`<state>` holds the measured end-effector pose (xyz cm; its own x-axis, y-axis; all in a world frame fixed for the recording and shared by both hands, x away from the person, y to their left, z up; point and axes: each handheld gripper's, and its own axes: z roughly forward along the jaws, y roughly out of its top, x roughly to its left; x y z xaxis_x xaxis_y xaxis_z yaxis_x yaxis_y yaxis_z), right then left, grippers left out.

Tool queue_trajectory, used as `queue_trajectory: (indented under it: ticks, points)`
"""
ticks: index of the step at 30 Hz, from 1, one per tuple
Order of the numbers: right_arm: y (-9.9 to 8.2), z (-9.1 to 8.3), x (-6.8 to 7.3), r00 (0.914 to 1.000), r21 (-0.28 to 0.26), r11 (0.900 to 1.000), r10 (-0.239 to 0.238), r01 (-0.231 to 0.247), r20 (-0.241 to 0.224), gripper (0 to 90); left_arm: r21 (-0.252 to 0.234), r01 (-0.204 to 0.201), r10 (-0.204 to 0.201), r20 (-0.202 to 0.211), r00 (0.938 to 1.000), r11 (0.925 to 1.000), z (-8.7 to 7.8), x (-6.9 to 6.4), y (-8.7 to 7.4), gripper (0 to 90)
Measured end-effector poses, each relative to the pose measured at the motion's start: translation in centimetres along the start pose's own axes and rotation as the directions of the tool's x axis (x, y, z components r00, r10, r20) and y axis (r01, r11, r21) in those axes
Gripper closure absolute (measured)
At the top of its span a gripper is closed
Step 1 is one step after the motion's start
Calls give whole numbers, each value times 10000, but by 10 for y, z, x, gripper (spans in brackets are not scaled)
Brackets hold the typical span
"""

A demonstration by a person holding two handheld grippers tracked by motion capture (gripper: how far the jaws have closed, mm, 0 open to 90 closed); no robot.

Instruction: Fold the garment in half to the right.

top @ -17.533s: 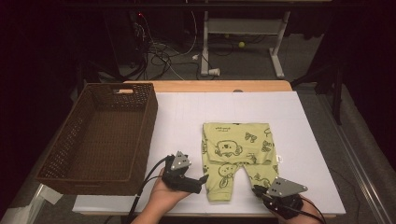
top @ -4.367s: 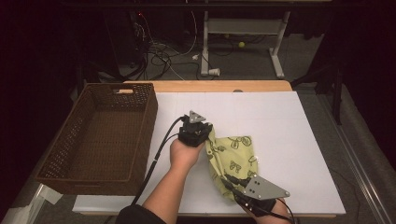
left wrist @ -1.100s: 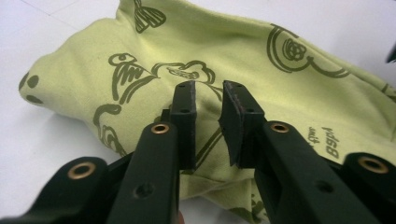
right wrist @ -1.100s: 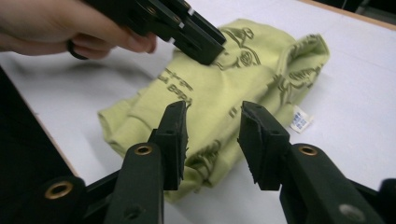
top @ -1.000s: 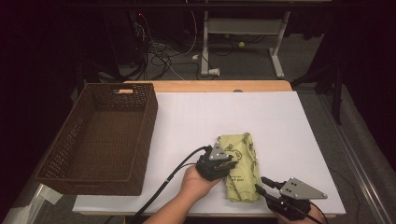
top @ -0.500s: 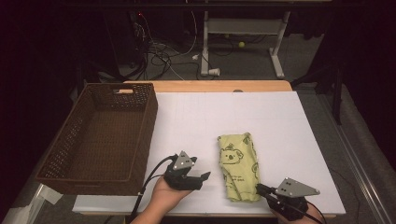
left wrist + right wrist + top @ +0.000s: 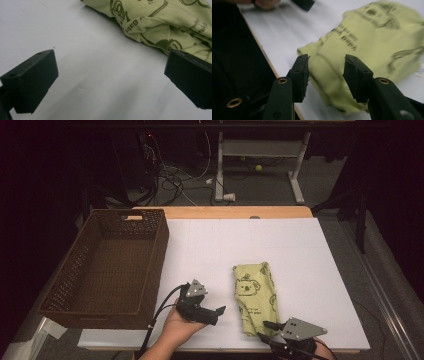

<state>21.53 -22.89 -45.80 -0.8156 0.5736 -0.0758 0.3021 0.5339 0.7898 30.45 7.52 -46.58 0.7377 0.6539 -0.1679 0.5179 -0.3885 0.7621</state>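
Note:
A pale green baby garment printed with koalas lies folded into a narrow strip on the white table top. My left gripper rests to its left, open. Its jaws have just been opening and stand wide apart over bare table, with the garment beyond them to the right. My right gripper sits at the table's near edge by the garment's near end. Its jaws have just been opening. They stand a little apart, and the garment's near corner shows in the gap, not pinched.
A dark brown wicker basket with nothing in it stands on the table's left side. The table's front edge runs right beside the right gripper. Cables and desk legs lie on the floor beyond the far edge.
My left gripper has come off the garment and drawn back left to the near edge, jaws now wide. The right gripper has edged up to the garment's near end. The garment lies still.

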Motion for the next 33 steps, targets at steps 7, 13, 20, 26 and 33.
queue_trajectory:
  ticks: [7,13,20,26,33]
  points:
    - [7,-4,5,9993,-238,9992,-319,324,214,889,-24,-52,52,46,10000,10000,-1,-1,0,0]
    - [14,0,13,9989,-432,9981,-451,447,-80,850,-65,-58,59,42,10000,10000,-2,0,0,0]
    - [7,-16,-4,9987,-1255,9917,321,-269,394,673,61,-75,75,-62,10000,10000,0,3,0,0]
    - [-4,-29,-36,9848,-1468,9806,1450,-1301,957,549,46,53,-53,-125,9999,10000,-3,5,-1,0]
    - [-22,-39,-48,9772,-994,9783,1909,-1816,929,461,-135,153,-156,-261,9995,9998,-10,8,-1,0]
